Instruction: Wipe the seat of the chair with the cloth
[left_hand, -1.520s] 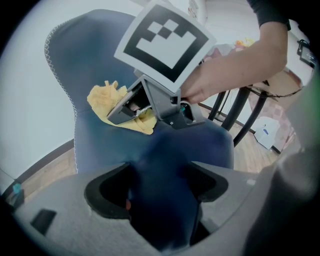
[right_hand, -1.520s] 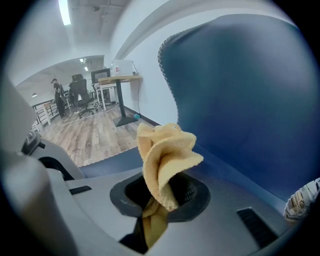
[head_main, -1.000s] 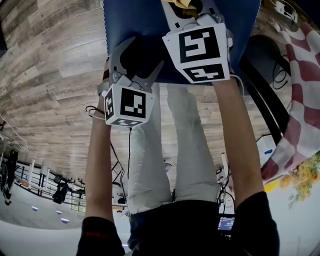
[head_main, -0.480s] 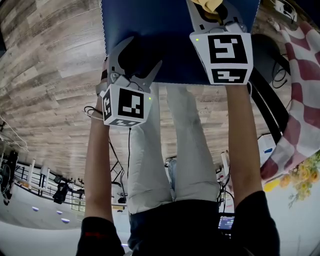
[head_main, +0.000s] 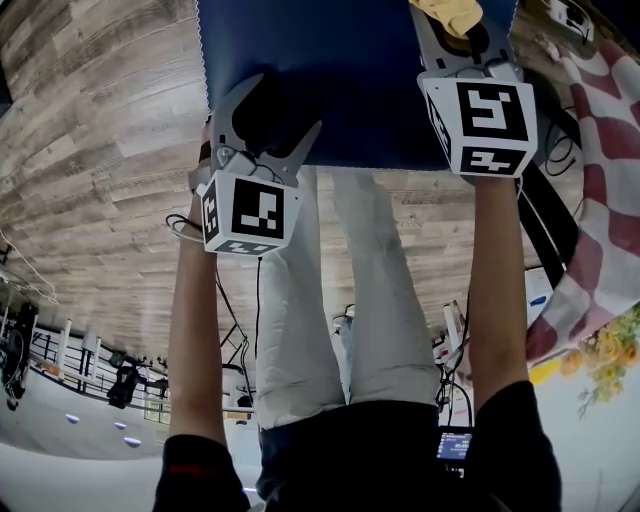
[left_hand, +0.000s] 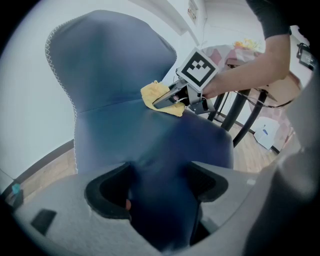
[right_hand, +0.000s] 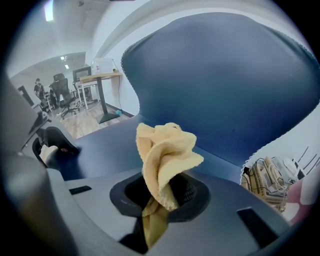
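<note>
Blue upholstered chair (head_main: 340, 80), seat level for wiping, backrest rising behind. Left gripper (head_main: 285, 100), jaws spread wide and laid over the chair's front edge with nothing pinched, likely to brace the chair against the strokes. Right gripper (left_hand: 165, 101), jaws pressed together on a bunched yellow cloth (right_hand: 165, 150), at the chair's rear right where seat meets backrest, cloth apparently touching the seat.

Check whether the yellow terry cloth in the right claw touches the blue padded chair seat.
Touching. The left gripper view shows the yellow cloth in the right claw lying on the blue chair seat, no gap.
</note>
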